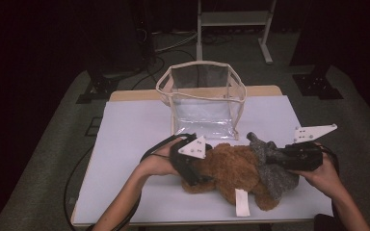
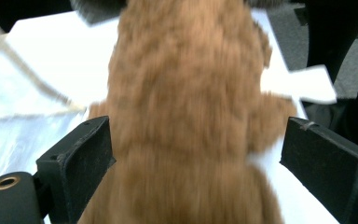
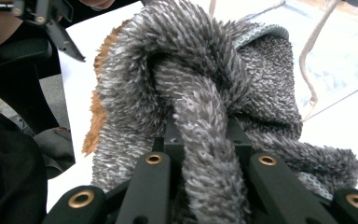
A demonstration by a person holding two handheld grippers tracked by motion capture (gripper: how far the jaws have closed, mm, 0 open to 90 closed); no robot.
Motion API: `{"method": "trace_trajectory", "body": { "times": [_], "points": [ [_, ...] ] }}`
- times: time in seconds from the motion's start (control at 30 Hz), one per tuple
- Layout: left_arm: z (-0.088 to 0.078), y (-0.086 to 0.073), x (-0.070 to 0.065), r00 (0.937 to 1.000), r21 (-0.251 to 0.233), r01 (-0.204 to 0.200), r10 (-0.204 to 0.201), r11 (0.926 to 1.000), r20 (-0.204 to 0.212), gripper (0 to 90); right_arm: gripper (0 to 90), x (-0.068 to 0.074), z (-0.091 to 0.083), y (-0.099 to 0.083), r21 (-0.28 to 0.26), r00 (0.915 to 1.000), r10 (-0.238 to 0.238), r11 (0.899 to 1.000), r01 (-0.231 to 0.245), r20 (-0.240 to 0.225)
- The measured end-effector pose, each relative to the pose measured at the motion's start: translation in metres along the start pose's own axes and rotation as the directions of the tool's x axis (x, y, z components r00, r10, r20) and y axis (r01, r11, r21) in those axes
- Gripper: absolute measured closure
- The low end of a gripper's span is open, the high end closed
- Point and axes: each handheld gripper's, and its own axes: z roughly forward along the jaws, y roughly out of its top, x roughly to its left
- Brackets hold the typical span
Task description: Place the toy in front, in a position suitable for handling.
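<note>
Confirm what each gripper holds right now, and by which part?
Right gripper: jaws shut on a fold of the grey fuzzy cloth. Left gripper: holds nothing; jaws stand open either side of the brown plush toy, not pressing it.

left tongs point(image 1: 197, 168): jaws standing wide apart, pads pressing on nothing, forearm reaching in from below | right tongs point(image 1: 270, 153): jaws clamping tight, hand point(image 1: 323, 174) gripping from the right

The soft toy point(image 1: 231, 168) is shaggy ginger-brown, with a plain white tag point(image 1: 241, 202). The fuzzy cloth point(image 1: 274, 173) over it is mottled dark grey. The bag point(image 1: 202, 98) is clear with cream trim. The table point(image 1: 125, 144) is pale lilac-white.
</note>
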Motion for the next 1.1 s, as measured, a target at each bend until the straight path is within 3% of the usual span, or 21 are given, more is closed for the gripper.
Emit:
{"method": "trace_trajectory", "body": {
  "times": [0.1, 0.17, 0.37, 0.47, 0.7, 0.73, 0.9, 1.1],
  "points": [
    [-0.005, -0.018, 0.001, 0.9992, -0.017, 0.035, -0.036, 0.9992, -0.016, 8.2, 75.5, -0.001, 0.000, -0.001, 0.002, 1.0000, 0.007, 1.000, -0.007, 0.003],
    [-0.005, -0.030, 0.001, 0.9987, -0.054, 0.050, -0.050, 0.9973, -0.011, 8.2, 75.5, -0.001, 0.001, -0.002, 0.003, 0.9999, 0.011, 1.000, -0.011, 0.003],
    [0.007, -0.053, 0.003, 0.9951, -0.114, 0.096, -0.099, 0.9888, -0.013, 2.6, 75.5, 0.000, 0.001, -0.002, 0.010, 0.9999, 0.013, 1.000, -0.014, 0.011],
    [0.011, -0.058, 0.004, 0.9921, -0.150, 0.121, -0.125, 0.9812, -0.014, 1.7, 75.4, 0.000, 0.002, -0.002, 0.015, 0.9999, 0.012, 1.000, -0.012, 0.011],
    [0.020, -0.064, 0.006, 0.9861, -0.162, 0.163, -0.166, 0.9734, -0.008, 0.0, 75.4, 0.000, 0.003, -0.003, 0.017, 0.9999, 0.012, 1.000, -0.012, 0.011],
    [0.019, -0.064, 0.005, 0.9870, -0.149, 0.157, -0.161, 0.9762, -0.011, 0.0, 75.4, 0.000, 0.003, -0.003, 0.017, 0.9999, 0.012, 1.000, -0.013, 0.011],
    [0.009, -0.053, 0.002, 0.9917, -0.077, 0.101, -0.106, 0.9919, -0.072, 28.9, 75.3, -0.001, 0.003, -0.003, 0.010, 0.9998, 0.014, 1.000, -0.014, 0.015],
    [-0.008, -0.035, 0.003, 0.9917, 0.007, 0.056, -0.055, 0.9984, -0.116, 36.8, 75.4, -0.005, 0.005, -0.001, -0.010, 0.9997, 0.019, 1.000, -0.019, 0.014]
  ]
}}
